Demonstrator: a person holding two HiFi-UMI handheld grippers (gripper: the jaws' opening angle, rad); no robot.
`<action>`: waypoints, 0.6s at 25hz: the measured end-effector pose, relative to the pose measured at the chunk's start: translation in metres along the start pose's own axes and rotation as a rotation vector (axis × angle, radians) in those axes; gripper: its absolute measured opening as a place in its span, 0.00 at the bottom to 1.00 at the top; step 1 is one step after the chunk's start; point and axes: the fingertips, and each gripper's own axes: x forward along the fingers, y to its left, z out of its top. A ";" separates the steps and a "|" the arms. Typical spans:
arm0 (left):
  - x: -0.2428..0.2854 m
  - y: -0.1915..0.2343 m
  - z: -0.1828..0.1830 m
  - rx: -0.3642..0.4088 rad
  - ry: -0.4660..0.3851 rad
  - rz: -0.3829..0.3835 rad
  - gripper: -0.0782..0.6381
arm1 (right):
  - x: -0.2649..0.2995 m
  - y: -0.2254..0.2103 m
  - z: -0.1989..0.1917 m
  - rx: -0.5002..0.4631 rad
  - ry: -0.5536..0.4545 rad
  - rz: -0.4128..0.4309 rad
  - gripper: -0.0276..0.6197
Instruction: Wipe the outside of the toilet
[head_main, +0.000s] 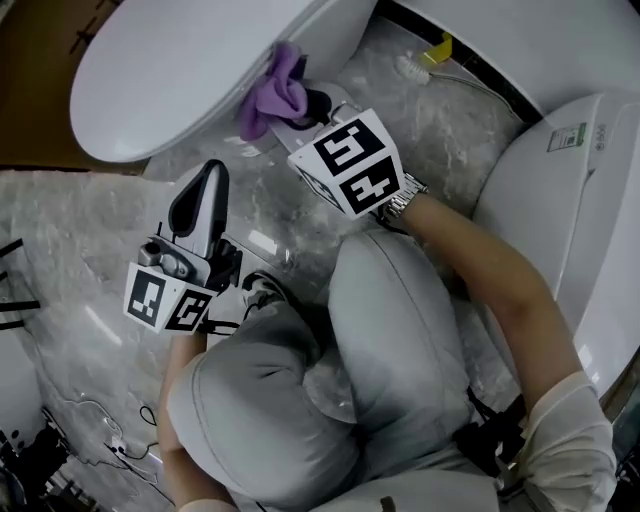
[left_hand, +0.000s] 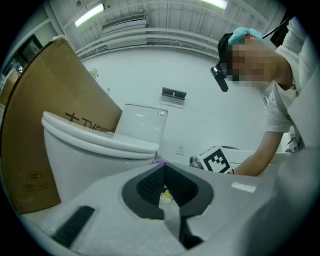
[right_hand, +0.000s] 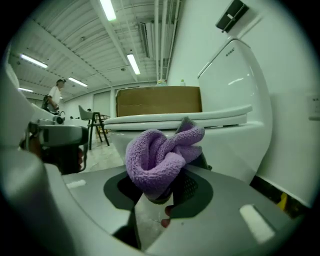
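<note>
1. Your knees (head_main: 400, 330), grey trousers, lowest in the head view, over the marbled floor (head_main: 80, 230).
2. Your left gripper (head_main: 205, 180) (left_hand: 164, 172), just ahead of your left knee and above the floor. Its jaws are pressed together at the tips with nothing between them. It stands apart from the toilet.
3. Your right gripper (head_main: 310, 105) (right_hand: 170, 185), further forward, wrist with a metal watch behind it. Its jaws pinch a bunched purple cloth (head_main: 275, 95) (right_hand: 155, 160).
4. The cloth sits at the toilet's outside, close under the seat rim. Whether it touches the bowl cannot be told.
5. The toilet (head_main: 170, 70) (left_hand: 90, 150) (right_hand: 210, 125), white, lid down, ahead and left of you. Its tank rises behind it in both gripper views.
6. A second toilet (head_main: 560, 200), white, at your right side.
7. A small yellow item (head_main: 437, 48) on the floor by the wall, beyond the right gripper; too small to identify.
8. A brown cardboard box (left_hand: 45, 100) (right_hand: 160, 100) beyond the toilet.
9. A person (right_hand: 54, 95), far off in the hall, seen in the right gripper view.
</note>
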 end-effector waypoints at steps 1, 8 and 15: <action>0.003 0.001 -0.001 -0.014 -0.007 -0.006 0.12 | 0.000 0.006 -0.001 -0.011 0.014 0.039 0.24; -0.007 0.000 -0.002 -0.019 -0.024 -0.005 0.12 | 0.002 0.050 0.000 -0.134 0.039 0.202 0.24; -0.028 -0.003 -0.022 -0.014 0.043 0.023 0.12 | 0.028 0.115 -0.004 -0.238 0.045 0.384 0.24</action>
